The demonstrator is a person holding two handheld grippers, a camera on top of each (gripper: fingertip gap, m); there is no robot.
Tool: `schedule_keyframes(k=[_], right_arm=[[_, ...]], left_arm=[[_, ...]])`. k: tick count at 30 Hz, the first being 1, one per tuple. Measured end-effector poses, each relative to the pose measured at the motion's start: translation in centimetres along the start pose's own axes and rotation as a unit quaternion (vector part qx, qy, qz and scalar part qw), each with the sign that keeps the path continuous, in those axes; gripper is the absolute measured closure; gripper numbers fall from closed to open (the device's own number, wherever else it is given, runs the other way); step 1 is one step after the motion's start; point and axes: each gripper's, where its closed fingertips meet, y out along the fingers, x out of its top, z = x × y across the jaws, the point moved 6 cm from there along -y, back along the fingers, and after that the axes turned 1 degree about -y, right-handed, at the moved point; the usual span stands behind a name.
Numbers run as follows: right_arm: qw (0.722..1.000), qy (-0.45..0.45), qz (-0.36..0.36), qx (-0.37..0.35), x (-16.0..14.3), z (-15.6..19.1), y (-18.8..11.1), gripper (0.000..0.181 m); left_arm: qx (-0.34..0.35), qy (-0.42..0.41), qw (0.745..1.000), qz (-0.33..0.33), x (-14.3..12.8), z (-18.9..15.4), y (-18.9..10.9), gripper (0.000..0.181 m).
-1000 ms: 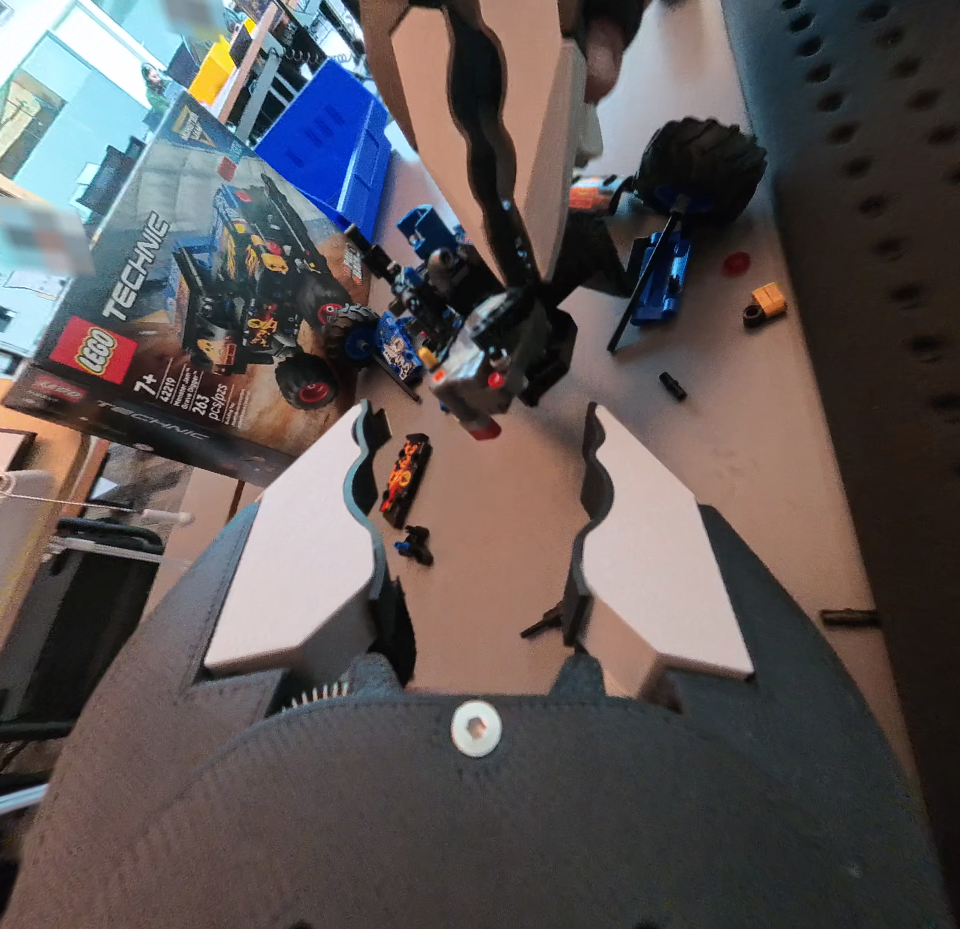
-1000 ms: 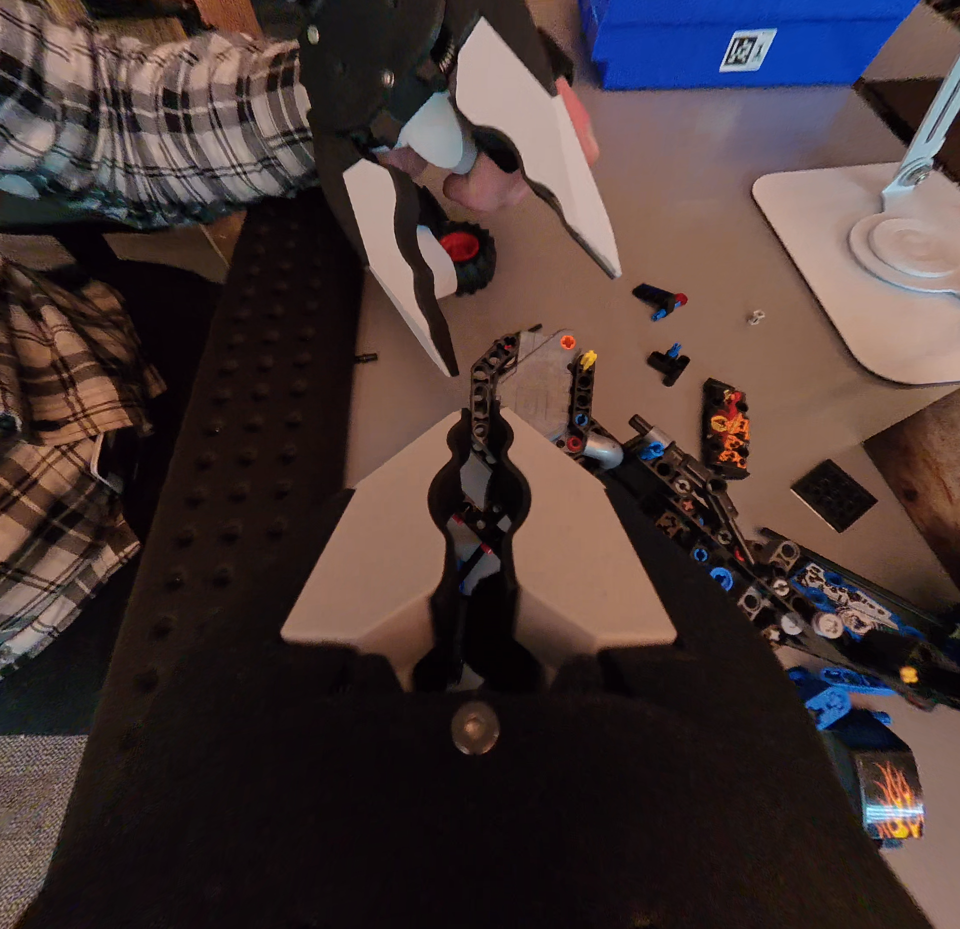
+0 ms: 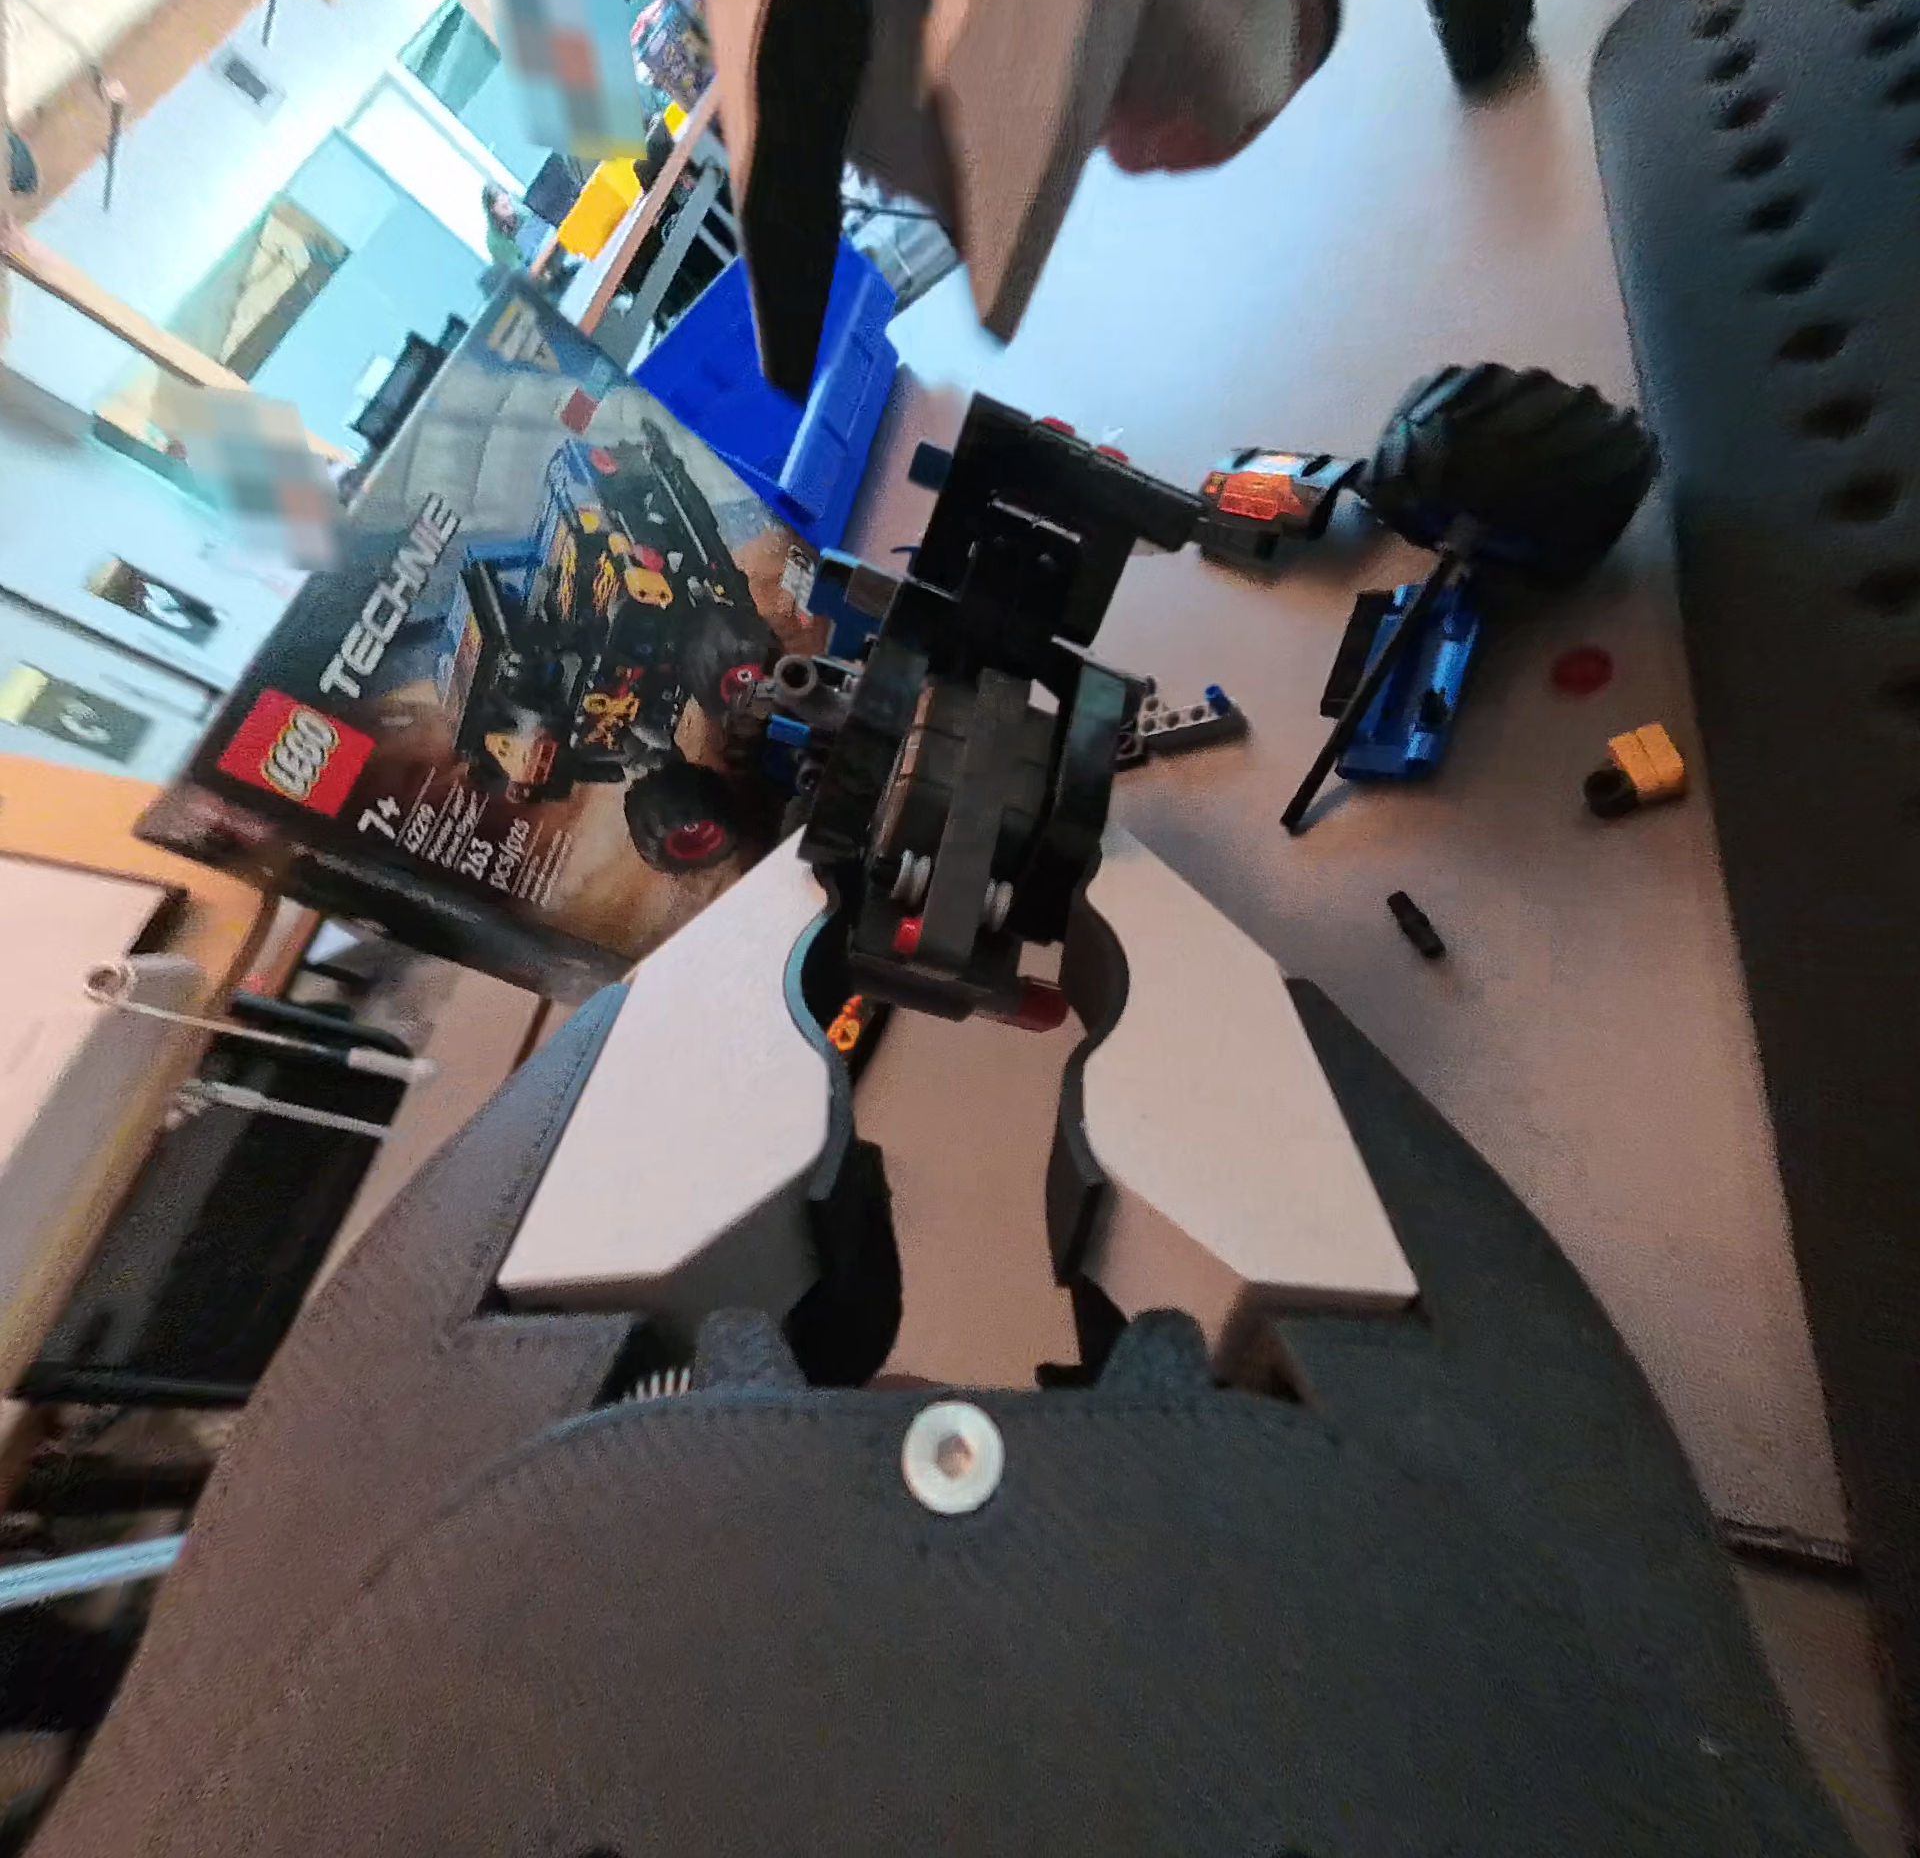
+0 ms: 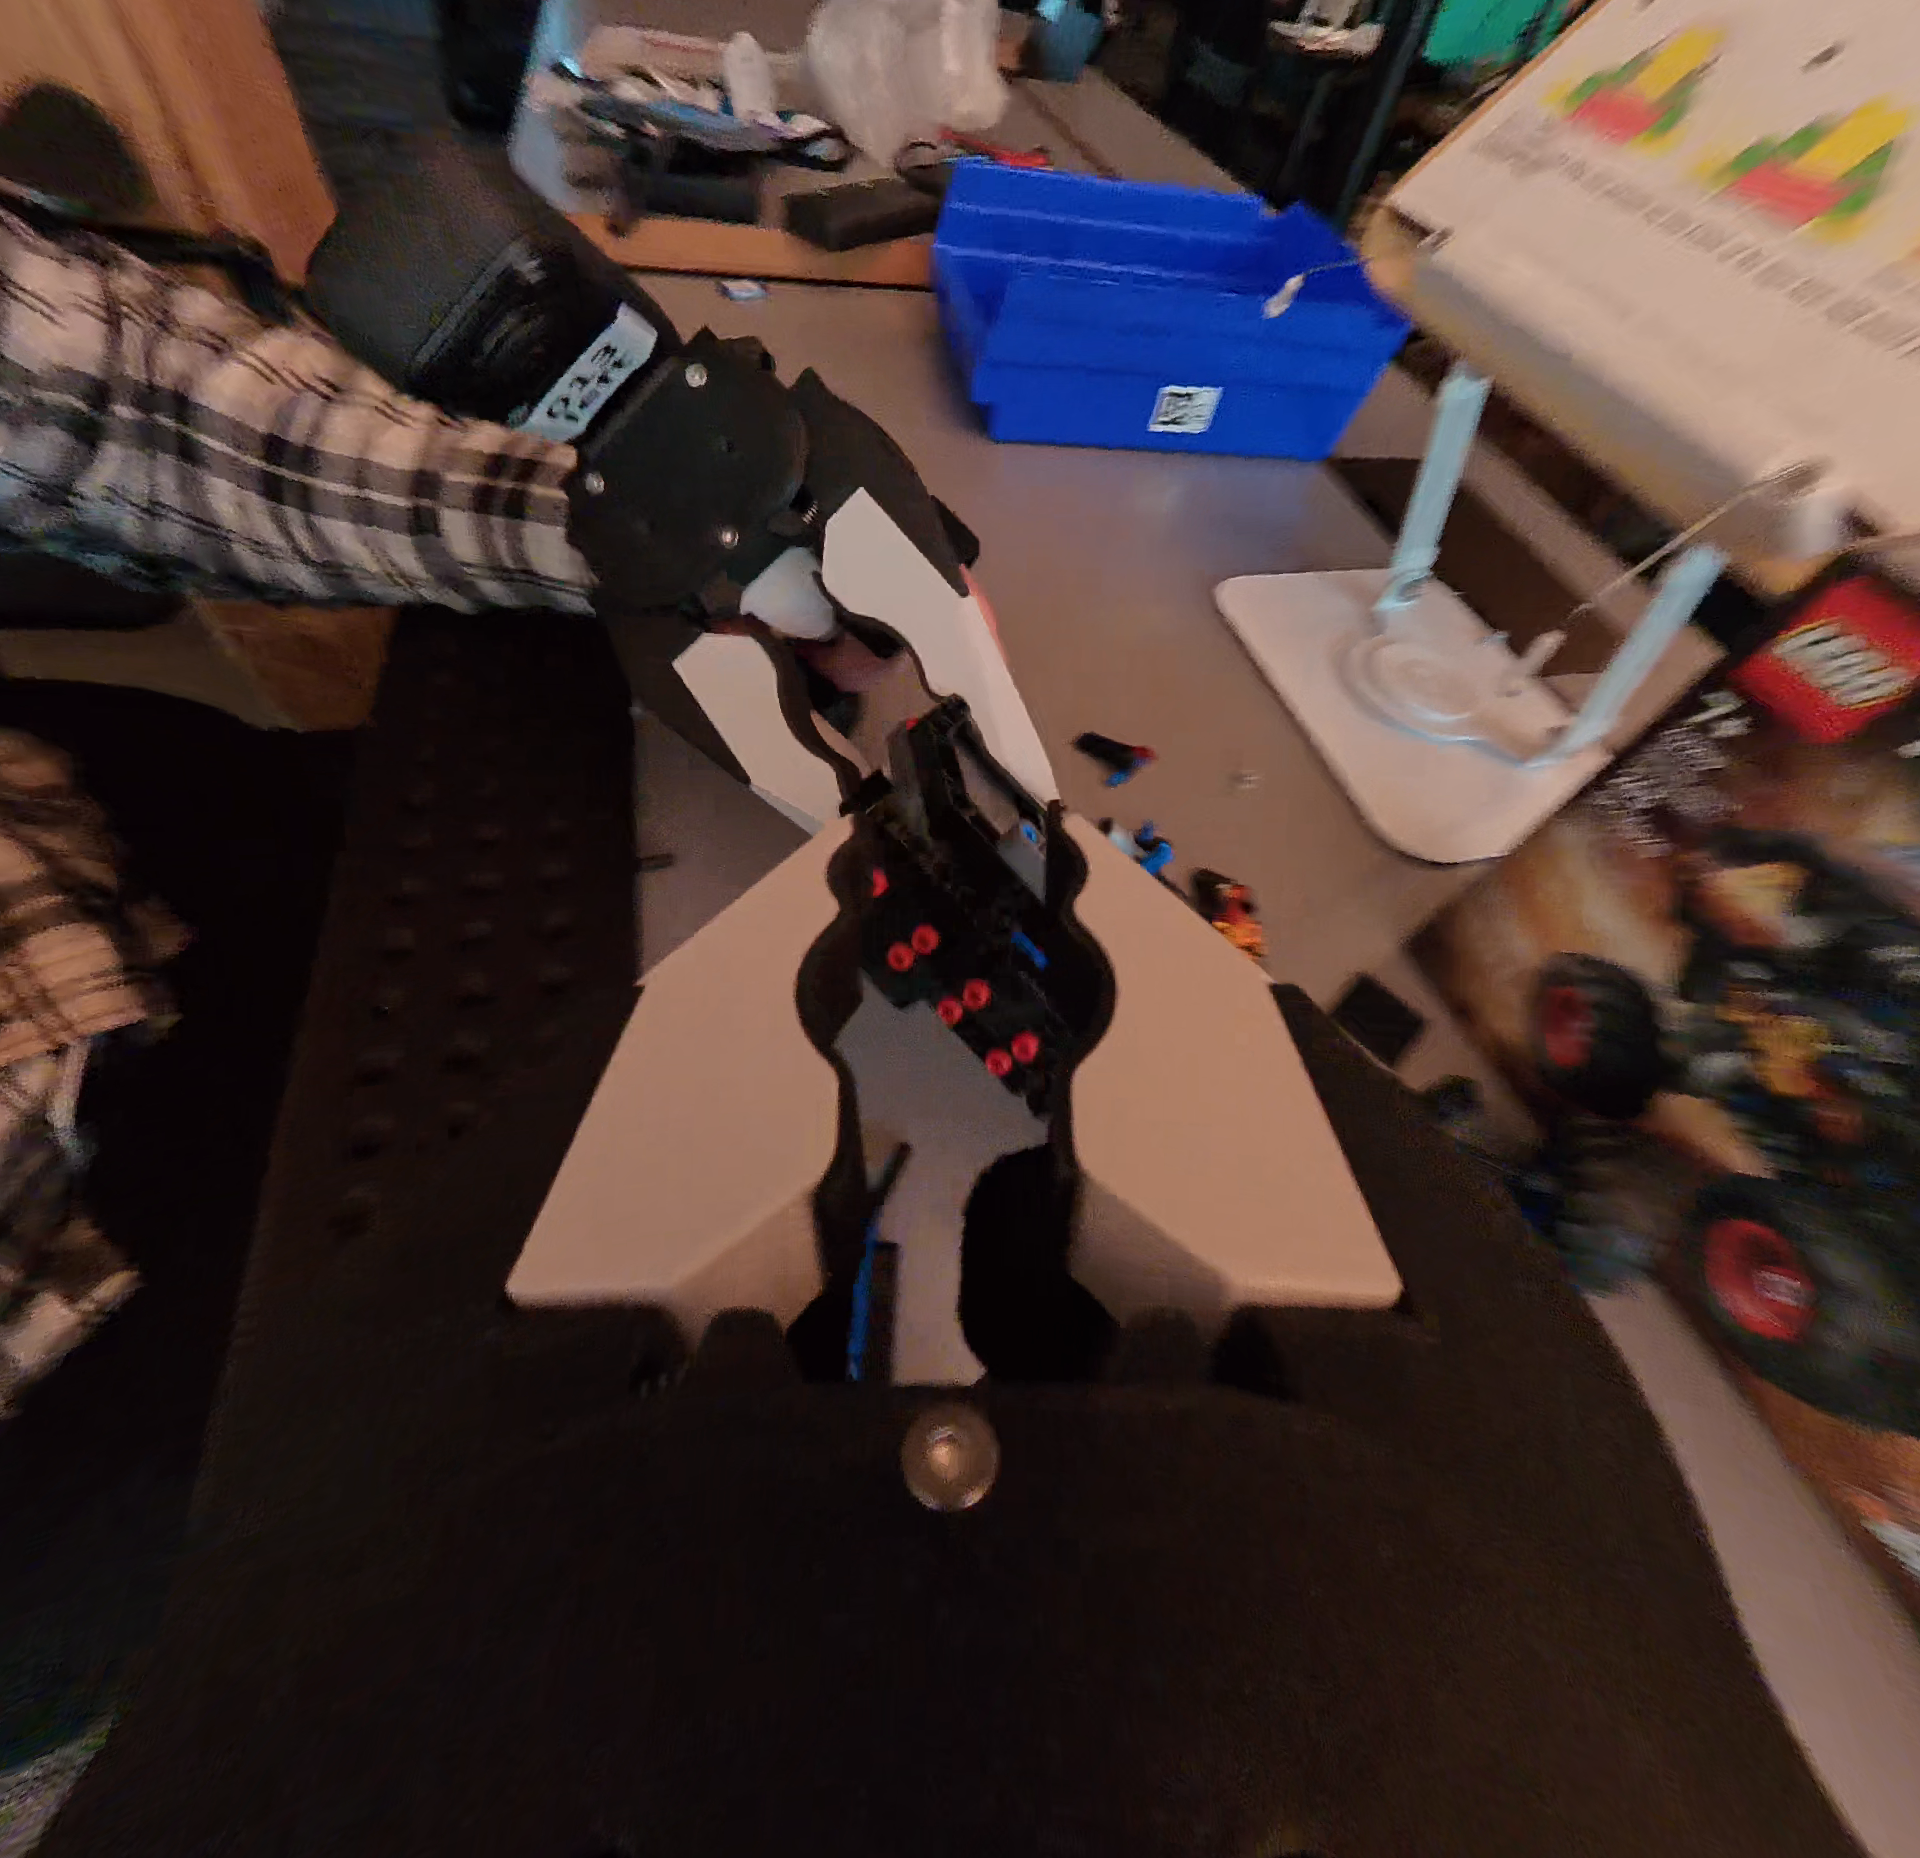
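Right wrist view showed both tongs, right tongs and left tongs, clenched on one black brick assembly above the grey desk; one blue bin lay beyond.

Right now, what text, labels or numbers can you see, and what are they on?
I don't copy out writing; here is where it stands.
Toy set box: logo, lettering and numbers, legible.
Blue bin: white code sticker, too small to read.
Left gripper: white label on its body, numbers.
Open page on the stand: blurred.
Black brick assembly in the jaws: no writing visible.
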Motion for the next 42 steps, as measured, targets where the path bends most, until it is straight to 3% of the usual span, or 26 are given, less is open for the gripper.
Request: schedule_keyframes(k=[3,6,8,12,16,18,28,30,42], right_arm=[[0.995,-0.071,0.046,-0.048,0.4,0.8,-0.6,0.142],[0.982,-0.132,0.102,-0.087,-0.3,1.7,0.9,0.136],[0.965,-0.178,0.113,-0.155,-0.2,1.5,1.3,0.136],[0.95,-0.232,0.055,-0.201,1.5,3.5,0.7,0.156],[0.916,-0.306,0.133,-0.221,0.5,3.8,2.5,0.159],[0.904,-0.322,0.145,-0.24,0.2,3.1,3.3,0.178],[0.84,-0.397,0.194,-0.316,0.1,1.2,5.7,0.177],[0.837,-0.405,0.206,-0.305,-0.3,1.1,6.1,0.164],[0.867,-0.357,0.188,-0.292,-0.2,-0.8,6.6,0.174]], left_arm=[[-0.011,-0.057,0.998,-0.007,0.0,0.7,0.0,0.147],[-0.021,-0.077,0.997,-0.01,0.3,0.7,0.1,0.147],[-0.026,-0.102,0.994,-0.01,0.4,0.8,0.2,0.146],[-0.039,-0.185,0.982,-0.013,0.1,1.8,0.1,0.147],[-0.073,-0.258,0.963,-0.017,0.1,2.2,0.3,0.146],[-0.096,-0.284,0.954,-0.017,0.4,2.1,0.4,0.146],[-0.106,-0.395,0.913,-0.007,-1.2,3.3,0.6,0.147],[-0.114,-0.41,0.905,-0.018,-1.2,3.4,0.4,0.146],[-0.104,-0.429,0.897,-0.02,-2.0,4.1,0.6,0.147]])
